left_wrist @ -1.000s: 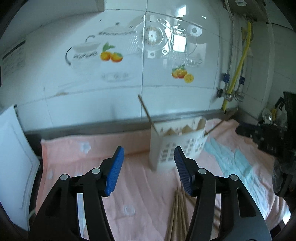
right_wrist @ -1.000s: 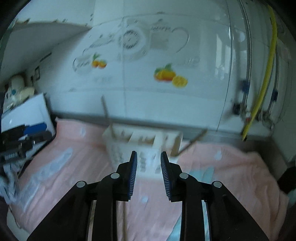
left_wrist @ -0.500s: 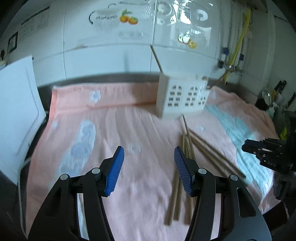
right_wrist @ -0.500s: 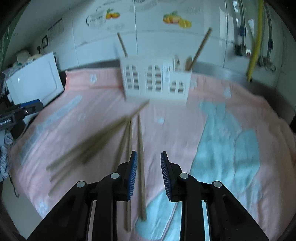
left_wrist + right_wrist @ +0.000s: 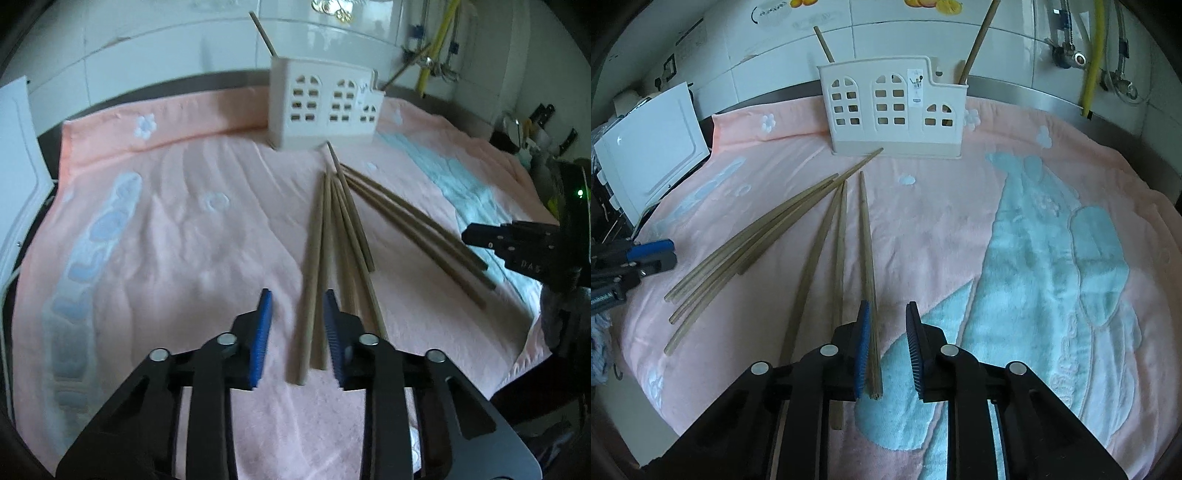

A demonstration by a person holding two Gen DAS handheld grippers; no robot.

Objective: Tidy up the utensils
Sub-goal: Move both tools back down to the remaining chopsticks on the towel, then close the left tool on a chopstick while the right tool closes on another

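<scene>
Both tongs drop low over the chopsticks (image 5: 314, 266), jaws just narrowing: left gripper (image 5: 297, 332) and right gripper (image 5: 886, 347) each straddle one unclamped, holder (image 5: 892, 107) straight ahead. Pickup looks imminent.

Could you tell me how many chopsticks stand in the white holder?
2: one chopstick leans out at the holder's left end, the other at its right; more may be hidden inside.
</scene>
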